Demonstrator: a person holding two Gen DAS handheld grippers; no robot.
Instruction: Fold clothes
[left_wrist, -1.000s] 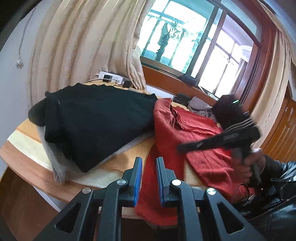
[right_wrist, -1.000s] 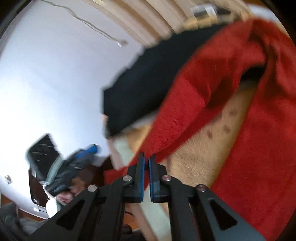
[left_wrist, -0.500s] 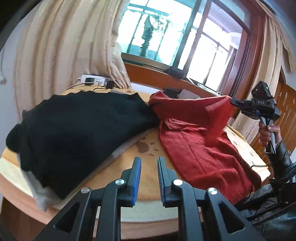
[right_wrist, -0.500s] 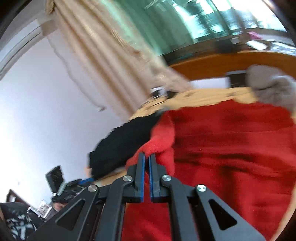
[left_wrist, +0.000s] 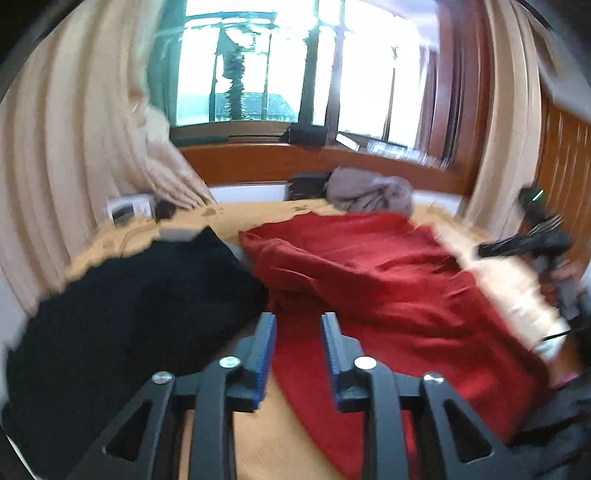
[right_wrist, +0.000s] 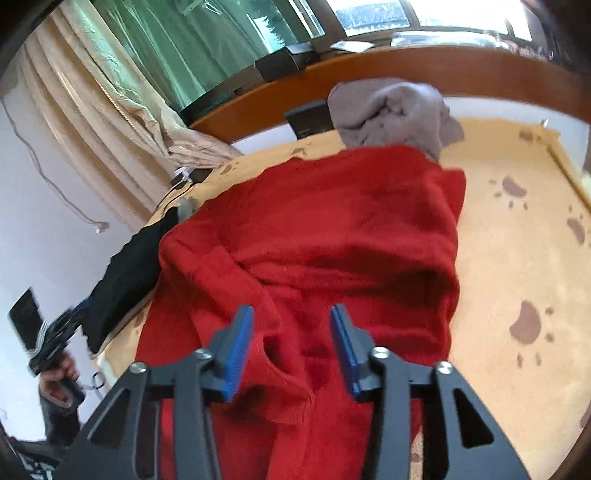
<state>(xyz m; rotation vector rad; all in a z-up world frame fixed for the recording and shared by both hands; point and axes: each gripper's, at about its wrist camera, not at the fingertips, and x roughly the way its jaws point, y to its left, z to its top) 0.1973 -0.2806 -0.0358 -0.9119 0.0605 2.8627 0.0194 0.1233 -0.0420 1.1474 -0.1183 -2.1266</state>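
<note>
Partly folded: rumpled red knitted sweater (right_wrist: 332, 236) lying on the tan paw-print counter (right_wrist: 517, 229), one sleeve laid across the body, beside a folded black garment (left_wrist: 122, 306) (apparently done). Right gripper (right_wrist: 291, 347) and left gripper (left_wrist: 297, 347) hovering above, fingers spread, empty. Remaining: further folds, smoothing.

A table is covered by a tan paw-print blanket (right_wrist: 517, 229). On it are spread a red sweater (right_wrist: 332, 229), a black garment (left_wrist: 122, 306) and a crumpled grey garment (right_wrist: 391, 110).
</note>
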